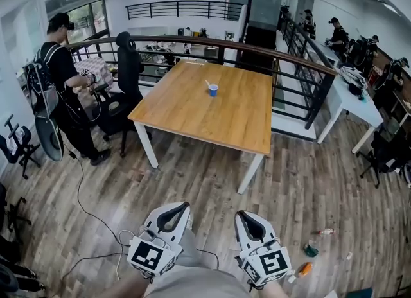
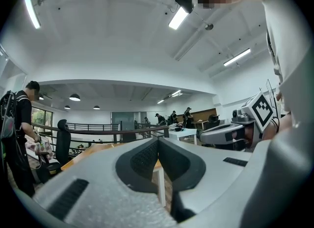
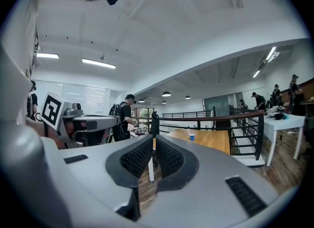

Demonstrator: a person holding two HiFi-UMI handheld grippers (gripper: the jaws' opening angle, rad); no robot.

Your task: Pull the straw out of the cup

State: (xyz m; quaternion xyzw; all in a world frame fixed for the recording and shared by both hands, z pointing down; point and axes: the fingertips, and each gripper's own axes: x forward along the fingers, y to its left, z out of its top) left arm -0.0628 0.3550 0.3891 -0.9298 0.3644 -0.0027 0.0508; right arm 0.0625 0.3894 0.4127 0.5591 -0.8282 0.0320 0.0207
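Note:
A small blue cup (image 1: 213, 90) with a white straw (image 1: 209, 85) leaning out of it stands near the far middle of a wooden table (image 1: 192, 107). Both grippers are held low over the floor, well short of the table. The left gripper (image 1: 182, 207) and the right gripper (image 1: 243, 216) point level toward it. In the left gripper view the left gripper (image 2: 158, 141) has its jaw tips touching and nothing between them. In the right gripper view the right gripper (image 3: 153, 139) is shut and empty too, with the cup (image 3: 192, 136) small and far ahead.
A person with a backpack (image 1: 63, 85) stands at the left beside a black office chair (image 1: 128, 72). A railing (image 1: 282, 56) runs behind the table. A white desk (image 1: 350, 94) stands at the right. Litter (image 1: 311, 249) and a cable (image 1: 83, 200) lie on the wooden floor.

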